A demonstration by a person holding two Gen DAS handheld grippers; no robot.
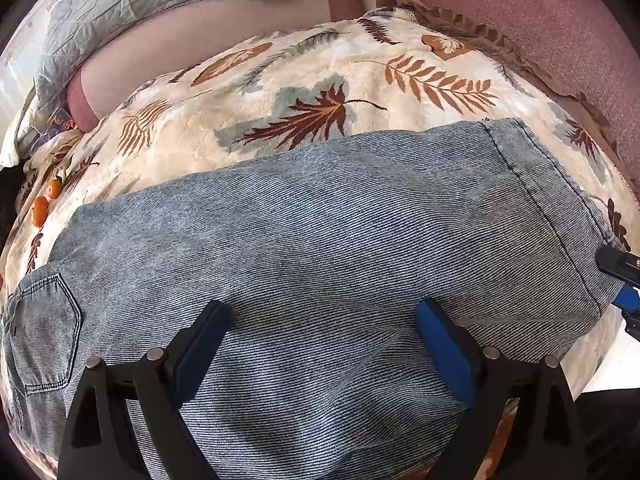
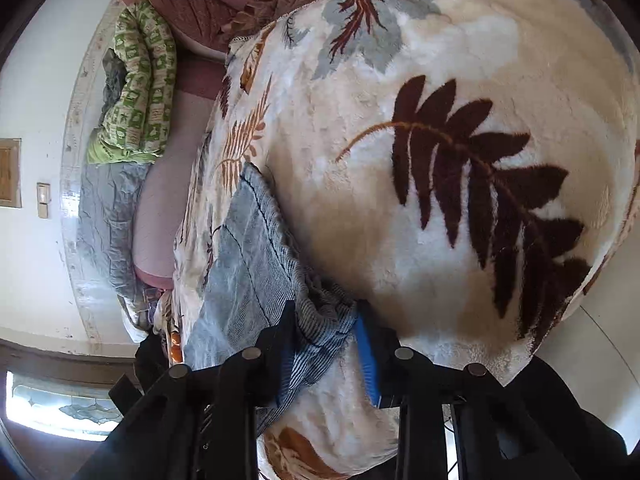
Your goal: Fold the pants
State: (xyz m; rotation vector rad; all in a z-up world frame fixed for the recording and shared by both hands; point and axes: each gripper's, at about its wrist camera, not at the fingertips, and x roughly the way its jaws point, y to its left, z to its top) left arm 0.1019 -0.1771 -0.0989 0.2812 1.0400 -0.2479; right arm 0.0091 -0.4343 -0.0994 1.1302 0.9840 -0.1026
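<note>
Blue striped denim pants (image 1: 320, 248) lie flat across a cream leaf-print blanket (image 1: 304, 80), the back pocket at the left and the leg hem at the right. My left gripper (image 1: 322, 320) is open, its blue pads spread wide just above the near edge of the pants at mid-leg. My right gripper (image 2: 326, 344) is at the hem end of the pants (image 2: 256, 248), its jaws partly closed around a bunched corner of the hem. It also shows in the left wrist view (image 1: 624, 276) at the right edge.
Two small oranges (image 1: 42, 208) lie on the blanket at the left. A green patterned quilt (image 2: 140, 88) and a grey cover (image 1: 120, 12) lie at the back by the wall. A pink cushion (image 1: 540, 20) is at the back right.
</note>
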